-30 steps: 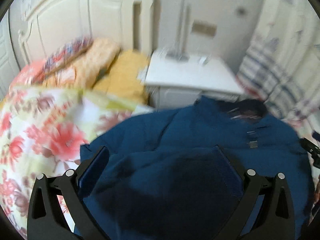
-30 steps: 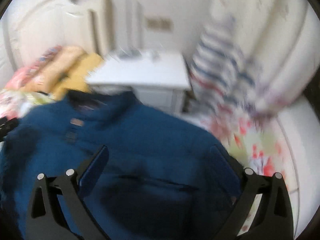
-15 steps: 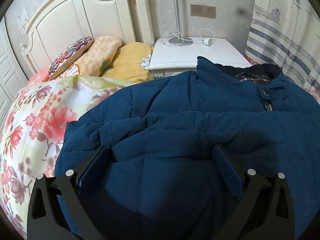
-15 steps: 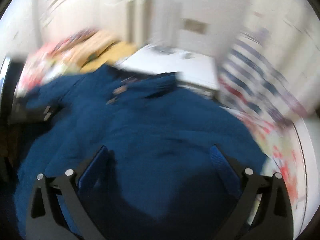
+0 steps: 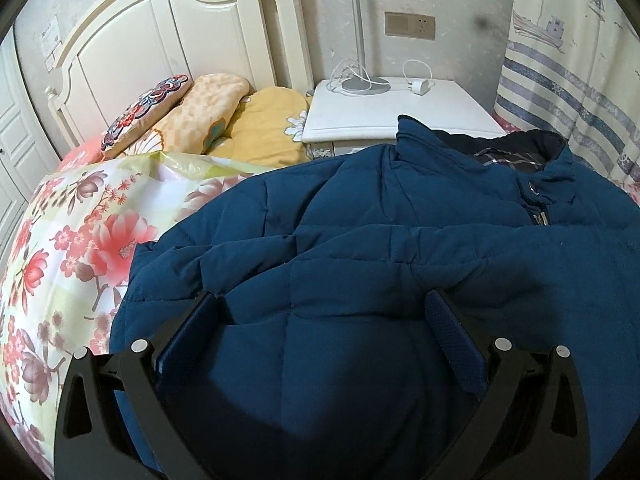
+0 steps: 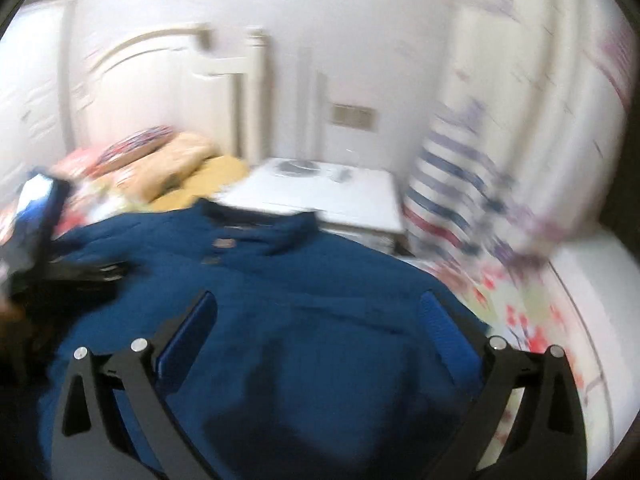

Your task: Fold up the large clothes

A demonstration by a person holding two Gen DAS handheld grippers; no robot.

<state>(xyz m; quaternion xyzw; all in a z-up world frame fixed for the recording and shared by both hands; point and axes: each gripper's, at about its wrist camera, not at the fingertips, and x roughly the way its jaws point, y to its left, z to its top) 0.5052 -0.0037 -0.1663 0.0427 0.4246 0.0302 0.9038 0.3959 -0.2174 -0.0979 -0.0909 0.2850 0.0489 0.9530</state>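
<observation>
A dark blue padded jacket [image 5: 380, 240] lies spread on the floral bed cover [image 5: 72, 240], collar toward the nightstand, a sleeve folded across its front. My left gripper [image 5: 320, 308] is open and empty just above the jacket's lower part. In the blurred right wrist view the same jacket [image 6: 300, 280] fills the middle. My right gripper [image 6: 316, 308] is open and empty over it. The left gripper's body [image 6: 36, 220] shows at the left edge there.
A white nightstand [image 5: 396, 108] with a lamp base and charger stands beyond the collar. Pillows [image 5: 216, 120] lie against the white headboard [image 5: 168, 40]. A striped curtain [image 5: 568, 88] hangs at the right.
The left view has steadied and risen slightly, showing more of the jacket. The right gripper has swung, its view turning back toward the nightstand and curtain. Both stay open.
</observation>
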